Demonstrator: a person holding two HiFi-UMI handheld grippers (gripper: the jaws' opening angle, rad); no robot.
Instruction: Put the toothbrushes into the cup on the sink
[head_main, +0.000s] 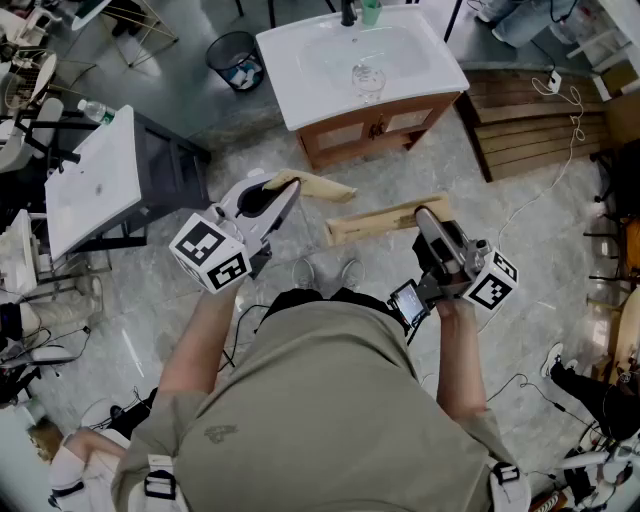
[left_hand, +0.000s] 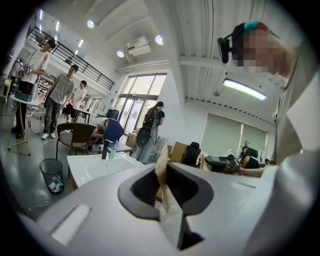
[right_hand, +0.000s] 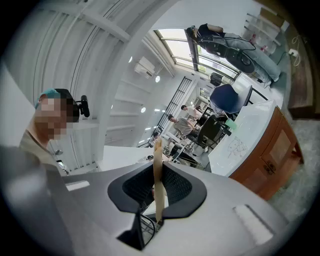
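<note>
Toothbrushes: two flat tan strips, probably paper-wrapped; no bristles show. Left toothbrush (head_main: 318, 186) is clenched in the left tongs (head_main: 285, 192), and right toothbrush (head_main: 375, 222) is clenched in the right tongs (head_main: 425, 215). Both are held in the air above the floor, well short of the sink (head_main: 300, 85) at the person's 12 o'clock.

Cup (head_main: 371, 12) stands at the sink's 12 o'clock edge, beside the faucet (head_main: 348, 14).

Judgement: both brushes are picked up, but neither is delivered. The approach and both drops remain.

The cup is cut by the frame top, so its inside is hidden.
</note>
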